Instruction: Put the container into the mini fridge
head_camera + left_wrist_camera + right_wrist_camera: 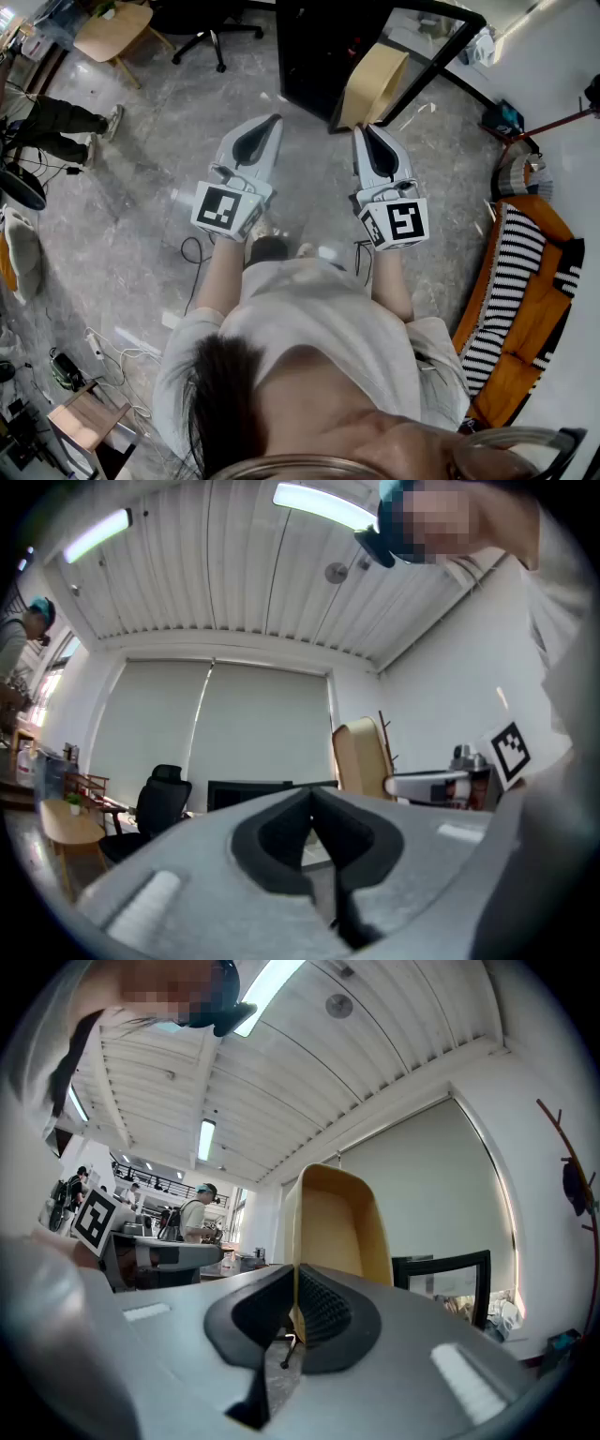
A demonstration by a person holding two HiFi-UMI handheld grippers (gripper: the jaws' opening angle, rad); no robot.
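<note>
No container and no mini fridge can be made out in any view. In the head view my left gripper (274, 122) and right gripper (362, 129) are held side by side at chest height above the grey floor, both pointing forward. Each has its jaws closed tip to tip with nothing between them. The left gripper view shows its own closed jaws, left gripper (312, 795), aimed at a window blind. The right gripper view shows the right gripper (294, 1279) shut, with a tan chair (330, 1232) just beyond it.
A black table frame with a glass top (323, 52) and the tan chair (374, 86) stand straight ahead. A black office chair (208, 28) and wooden table (112, 30) are far left. An orange striped sofa (520, 300) is right. Cables (192, 251) lie on the floor.
</note>
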